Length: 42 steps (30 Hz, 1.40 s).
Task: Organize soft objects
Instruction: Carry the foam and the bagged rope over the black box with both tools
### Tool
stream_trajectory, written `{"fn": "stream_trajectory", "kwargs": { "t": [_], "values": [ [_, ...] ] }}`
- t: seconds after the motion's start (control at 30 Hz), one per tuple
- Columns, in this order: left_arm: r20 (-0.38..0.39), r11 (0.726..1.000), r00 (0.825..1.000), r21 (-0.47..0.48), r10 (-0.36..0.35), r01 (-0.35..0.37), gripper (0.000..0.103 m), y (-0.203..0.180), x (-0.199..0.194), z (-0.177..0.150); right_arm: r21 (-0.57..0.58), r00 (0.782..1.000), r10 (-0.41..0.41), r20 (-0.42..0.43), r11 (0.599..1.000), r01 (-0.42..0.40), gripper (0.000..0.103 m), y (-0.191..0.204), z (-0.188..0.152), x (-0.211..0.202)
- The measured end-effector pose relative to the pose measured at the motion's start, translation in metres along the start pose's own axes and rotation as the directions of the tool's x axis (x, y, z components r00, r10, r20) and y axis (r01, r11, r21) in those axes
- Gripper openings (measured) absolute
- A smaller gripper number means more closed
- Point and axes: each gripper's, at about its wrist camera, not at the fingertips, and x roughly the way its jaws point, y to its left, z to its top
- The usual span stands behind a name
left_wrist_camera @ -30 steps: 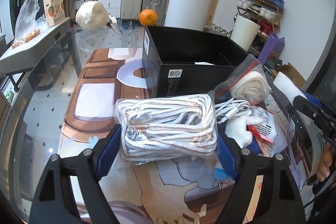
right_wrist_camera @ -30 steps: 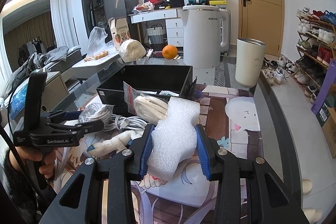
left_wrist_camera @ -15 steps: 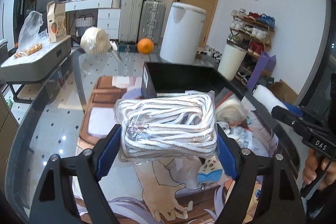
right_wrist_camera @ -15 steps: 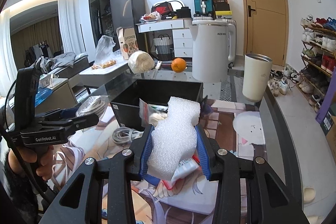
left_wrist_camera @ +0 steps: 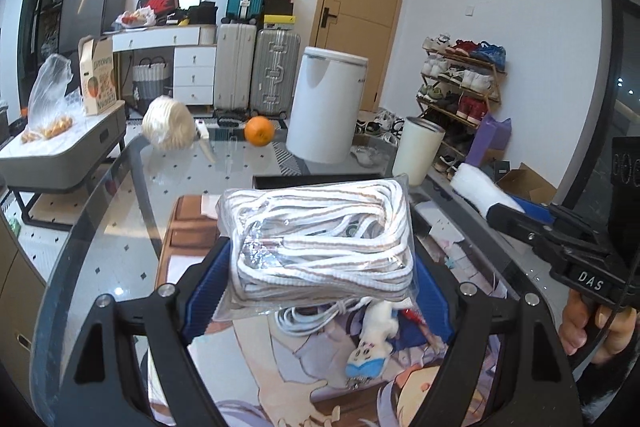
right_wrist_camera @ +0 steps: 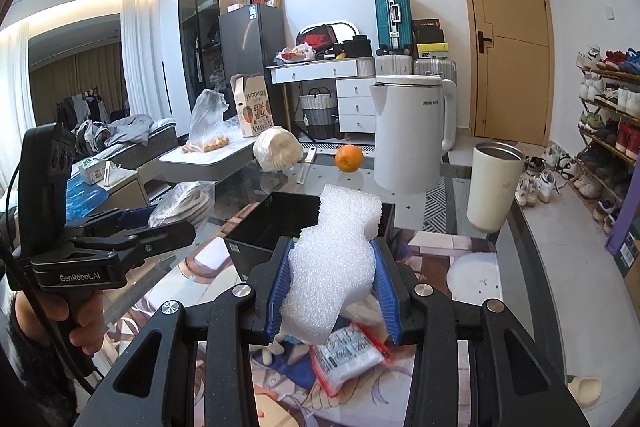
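Note:
A clear bag of white cords (left_wrist_camera: 320, 219) hangs above the table, and my left gripper (left_wrist_camera: 319, 255) is shut on it with its blue pads pressed on both sides. A piece of white packing foam (right_wrist_camera: 340, 211) stands upright in my right gripper (right_wrist_camera: 333, 245), which is shut on it. The open black box (right_wrist_camera: 276, 227) sits on the table just beyond both loads. From the right wrist, the left gripper (right_wrist_camera: 160, 223) and its bag (right_wrist_camera: 184, 203) show at the left, level with the box's near corner. The bag hides most of the box in the left wrist view.
On the printed table mat below lie a small plush keychain (left_wrist_camera: 372, 343), a white cable (left_wrist_camera: 300, 319) and a red-edged packet (right_wrist_camera: 348, 351). Farther back on the glass table (right_wrist_camera: 448, 195) stand a white kettle (right_wrist_camera: 412, 135), a cream tumbler (right_wrist_camera: 494, 187), an orange (right_wrist_camera: 349, 158) and a pale round bundle (right_wrist_camera: 278, 149).
Both grippers have risen off the table with their loads. The black box and the items on the mat have dropped lower in both views.

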Motion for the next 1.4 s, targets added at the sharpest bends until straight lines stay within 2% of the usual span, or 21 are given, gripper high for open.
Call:
{"fn": "stream_trajectory", "kwargs": {
  "t": [0.3,0.63,0.77,1.4],
  "values": [
    [0.020,1.000,1.000,0.021,-0.008,0.008,0.083,-0.005,0.006,0.022,0.005,1.000,0.012,-0.006,1.000,-0.012,0.039,-0.006,0.017,0.017],
    [0.020,1.000,1.000,-0.014,-0.023,0.023,0.083,0.002,0.031,0.031,0.010,0.998,0.044,-0.036,0.999,-0.044,0.039,-0.016,0.022,0.052],
    [0.017,1.000,1.000,0.002,-0.026,0.026,0.083,0.000,0.043,0.033,-0.007,0.998,0.048,-0.051,0.999,-0.048,0.039,-0.017,0.025,0.065],
    [-0.079,0.999,0.997,0.032,0.000,0.002,0.083,0.003,0.101,0.034,-0.056,0.987,0.087,-0.136,0.994,-0.096,0.039,-0.031,0.027,0.130]
  ]
}}
